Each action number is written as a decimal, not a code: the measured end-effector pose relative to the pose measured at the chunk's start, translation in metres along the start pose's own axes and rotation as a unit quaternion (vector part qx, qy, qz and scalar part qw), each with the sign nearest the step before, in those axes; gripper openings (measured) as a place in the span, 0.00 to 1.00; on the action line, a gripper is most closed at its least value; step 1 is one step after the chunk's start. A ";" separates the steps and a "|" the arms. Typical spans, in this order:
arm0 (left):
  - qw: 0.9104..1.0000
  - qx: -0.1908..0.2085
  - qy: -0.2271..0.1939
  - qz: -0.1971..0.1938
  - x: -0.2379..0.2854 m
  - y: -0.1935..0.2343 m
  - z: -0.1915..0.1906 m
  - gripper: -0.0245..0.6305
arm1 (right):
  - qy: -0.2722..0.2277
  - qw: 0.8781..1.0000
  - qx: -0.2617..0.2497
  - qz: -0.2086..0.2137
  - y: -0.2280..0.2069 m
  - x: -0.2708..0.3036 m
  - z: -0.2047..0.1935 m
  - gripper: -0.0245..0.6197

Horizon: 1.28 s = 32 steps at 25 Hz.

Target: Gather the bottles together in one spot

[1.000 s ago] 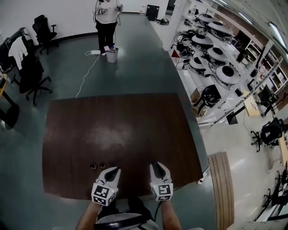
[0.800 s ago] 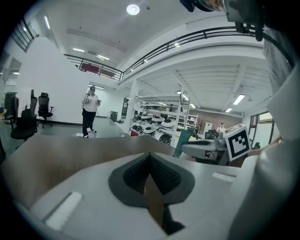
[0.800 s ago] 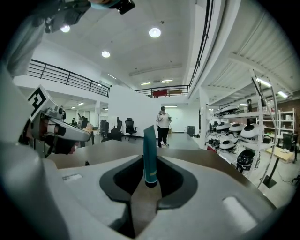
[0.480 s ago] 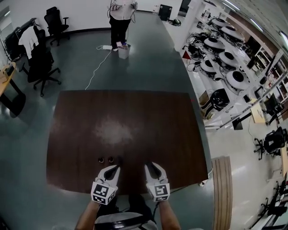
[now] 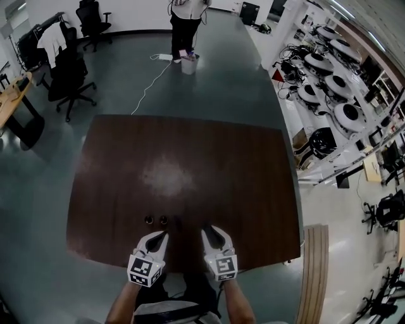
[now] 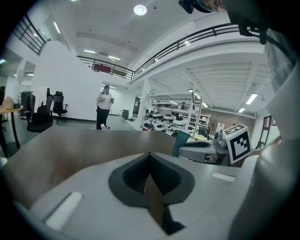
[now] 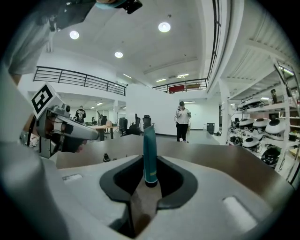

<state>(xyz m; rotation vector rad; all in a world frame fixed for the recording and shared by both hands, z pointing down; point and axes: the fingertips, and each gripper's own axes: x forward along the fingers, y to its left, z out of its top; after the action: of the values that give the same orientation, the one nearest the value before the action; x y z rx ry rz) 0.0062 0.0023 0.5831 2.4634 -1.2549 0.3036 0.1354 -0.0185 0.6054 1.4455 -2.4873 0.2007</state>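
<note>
Right gripper point(image 7: 150, 165) clamping teal bottle point(image 7: 150, 140) between jaw tips. Bottle standing upright, dark cap down, top sticking up above jaws. Left gripper point(image 6: 150, 155) showing jaws pressed together, nothing between pads. Row of small dark bottles point(image 5: 163, 219) sitting on brown table point(image 5: 240, 164), just ahead of left jaws, ahead and to left of right jaws. Both grippers hanging side by side over table's near edge. Person point(image 5: 186, 16) standing far beyond jaws, past table.
</note>
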 end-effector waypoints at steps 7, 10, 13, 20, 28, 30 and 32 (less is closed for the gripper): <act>1.000 -0.004 0.001 0.010 0.004 0.011 -0.020 0.04 | 0.007 1.000 -0.007 0.020 0.010 0.024 -0.024 0.17; 1.000 -0.007 0.002 0.012 0.005 0.015 -0.028 0.04 | 0.011 0.999 -0.006 0.029 0.015 0.033 -0.034 0.17; 1.000 -0.009 0.002 0.018 0.005 0.023 -0.034 0.04 | 0.015 0.999 -0.005 0.034 0.019 0.043 -0.045 0.17; 1.000 -0.014 0.001 0.028 0.006 0.029 -0.046 0.04 | 0.026 0.999 -0.015 0.043 0.019 0.054 -0.061 0.17; 1.000 -0.016 0.000 0.027 0.008 0.033 -0.052 0.04 | 0.034 0.998 -0.015 0.045 0.021 0.059 -0.070 0.17; 1.000 -0.015 0.000 0.026 0.007 0.034 -0.053 0.04 | 0.033 0.998 -0.014 0.044 0.021 0.059 -0.070 0.17; 1.000 -0.016 0.000 0.027 0.007 0.033 -0.054 0.04 | 0.032 0.998 -0.015 0.046 0.019 0.058 -0.071 0.17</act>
<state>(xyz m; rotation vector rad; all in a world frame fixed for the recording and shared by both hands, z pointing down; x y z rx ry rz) -0.0178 0.0011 0.6418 2.4060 -1.3181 0.2947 0.1018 -0.0398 0.6901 1.2940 -2.4950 0.2226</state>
